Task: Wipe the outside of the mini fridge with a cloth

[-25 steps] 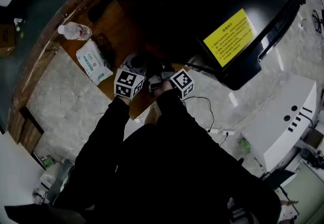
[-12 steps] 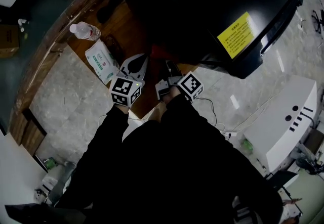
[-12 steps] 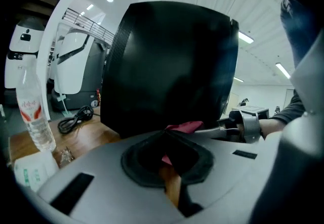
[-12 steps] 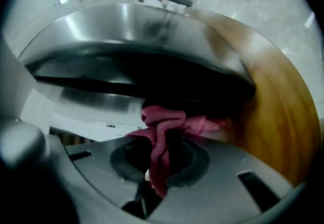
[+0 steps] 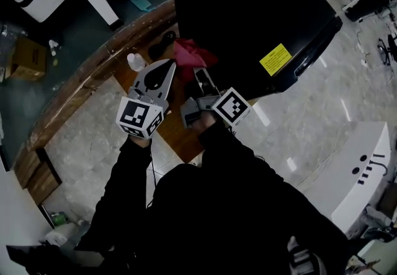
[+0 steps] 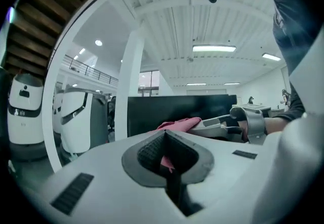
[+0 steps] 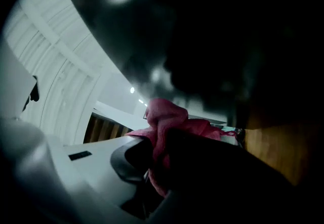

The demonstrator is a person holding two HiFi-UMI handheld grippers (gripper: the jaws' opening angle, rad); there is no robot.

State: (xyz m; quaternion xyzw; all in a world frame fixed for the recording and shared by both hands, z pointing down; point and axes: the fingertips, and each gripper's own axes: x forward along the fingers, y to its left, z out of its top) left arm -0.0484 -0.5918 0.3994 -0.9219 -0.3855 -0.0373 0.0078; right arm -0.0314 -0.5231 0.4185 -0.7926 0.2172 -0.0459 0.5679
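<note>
Mini fridge (image 5: 248, 13), black with a yellow label (image 5: 275, 59), rose just beyond our two grippers, and the head view showed more of its body than one second before. In that second both our arms had stretched forward, from low over the wooden tabletop (image 5: 180, 134) toward the fridge's near side.

Our right hand-held gripper (image 5: 202, 78) had its jaws closed on the pink cloth (image 5: 195, 56). The right gripper view showed the fabric bunched between them, with the dark wall of the fridge filling the space behind. Earlier only a small red edge of this cloth could be seen; now the whole bundle was up close against the fridge. We could not tell whether it already touched the surface.

Our left hand-held gripper (image 5: 166, 67) kept its jaws together and held nothing. It stood just beside the right one, on the side away from the fridge, near a water bottle (image 5: 134, 61).

We judged that the picking up of the cloth was finished and the wiping itself was about to begin.
</note>
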